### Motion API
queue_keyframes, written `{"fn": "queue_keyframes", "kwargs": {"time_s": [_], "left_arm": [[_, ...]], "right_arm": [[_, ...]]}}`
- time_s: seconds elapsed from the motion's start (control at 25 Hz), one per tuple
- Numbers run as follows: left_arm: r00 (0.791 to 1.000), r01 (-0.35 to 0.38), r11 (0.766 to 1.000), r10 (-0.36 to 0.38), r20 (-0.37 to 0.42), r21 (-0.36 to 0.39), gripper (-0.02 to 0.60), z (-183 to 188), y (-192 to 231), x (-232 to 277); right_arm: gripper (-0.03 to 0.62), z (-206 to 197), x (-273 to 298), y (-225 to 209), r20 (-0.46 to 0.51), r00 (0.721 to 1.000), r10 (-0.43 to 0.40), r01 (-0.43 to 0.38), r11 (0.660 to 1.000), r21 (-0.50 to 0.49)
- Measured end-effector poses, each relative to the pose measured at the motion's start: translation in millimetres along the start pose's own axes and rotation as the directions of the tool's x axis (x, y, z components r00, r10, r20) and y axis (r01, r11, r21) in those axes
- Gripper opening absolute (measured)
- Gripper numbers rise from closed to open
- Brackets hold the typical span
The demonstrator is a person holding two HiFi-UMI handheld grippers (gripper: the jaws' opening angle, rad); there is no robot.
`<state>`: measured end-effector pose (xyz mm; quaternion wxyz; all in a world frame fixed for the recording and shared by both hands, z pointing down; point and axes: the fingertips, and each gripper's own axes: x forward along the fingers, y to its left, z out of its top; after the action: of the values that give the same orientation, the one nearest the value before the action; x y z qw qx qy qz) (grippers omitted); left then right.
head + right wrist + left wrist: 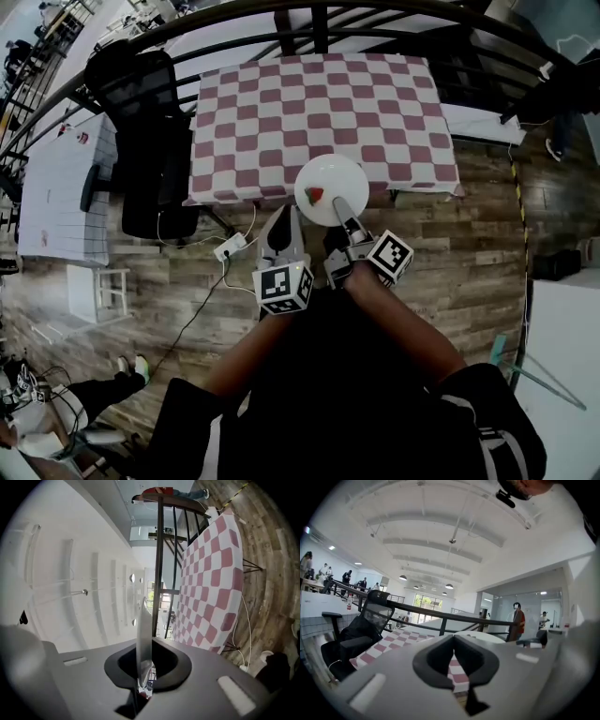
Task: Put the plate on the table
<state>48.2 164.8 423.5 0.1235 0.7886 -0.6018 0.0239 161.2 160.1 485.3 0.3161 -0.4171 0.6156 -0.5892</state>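
Forearms of the person reach toward the pink-and-white checked desk. Right tool pinches the rim of the round white plate over the desk's near edge, probably level to keep its small red morsel aboard. Left tool, pressed together and empty, hangs just short of that edge.

We log the plate as smooth, glossy white, ceramic by its look. At its 12 o'clock the tablecloth is matt checked cloth. The floor is dull, grained wood planking. The railing is dark metal. The left gripper and right gripper have matt grey plastic jaws.
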Motion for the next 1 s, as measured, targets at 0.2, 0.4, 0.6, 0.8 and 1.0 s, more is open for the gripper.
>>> {"fn": "queue_keyframes", "kwargs": {"time_s": [0.2, 0.4, 0.6, 0.8, 1.0], "left_arm": [[1.000, -0.005, 1.000, 0.005, -0.002, 0.030, 0.009, -2.3, -2.7, -3.5], [0.999, -0.028, 0.999, 0.030, -0.031, 0.039, 0.009, -15.1, 10.3, -3.7], [0.996, -0.075, 0.997, 0.076, -0.042, 0.033, 0.009, -21.1, 38.3, 3.0], [0.993, -0.116, 0.993, 0.115, -0.027, -0.005, 0.009, -17.2, 66.3, 8.5], [0.990, -0.140, 0.990, 0.140, -0.033, -0.011, 0.009, -13.7, 94.6, 22.2]], "right_arm": [[0.008, -3.0, -2.1, -4.8, -0.014, 1.000, 0.001, -0.001, 1.000, 0.006], [0.008, -4.4, 0.2, -14.2, -0.017, 1.000, -0.003, 0.004, 0.998, 0.066], [0.008, -3.1, 15.2, -20.1, -0.009, 1.000, -0.013, 0.013, 0.997, 0.073], [0.008, -11.1, 37.7, -21.0, -0.024, 1.000, -0.009, 0.010, 0.998, 0.068], [0.008, -20.2, 71.8, -16.7, -0.052, 0.999, -0.009, 0.012, 0.998, 0.058]]}}
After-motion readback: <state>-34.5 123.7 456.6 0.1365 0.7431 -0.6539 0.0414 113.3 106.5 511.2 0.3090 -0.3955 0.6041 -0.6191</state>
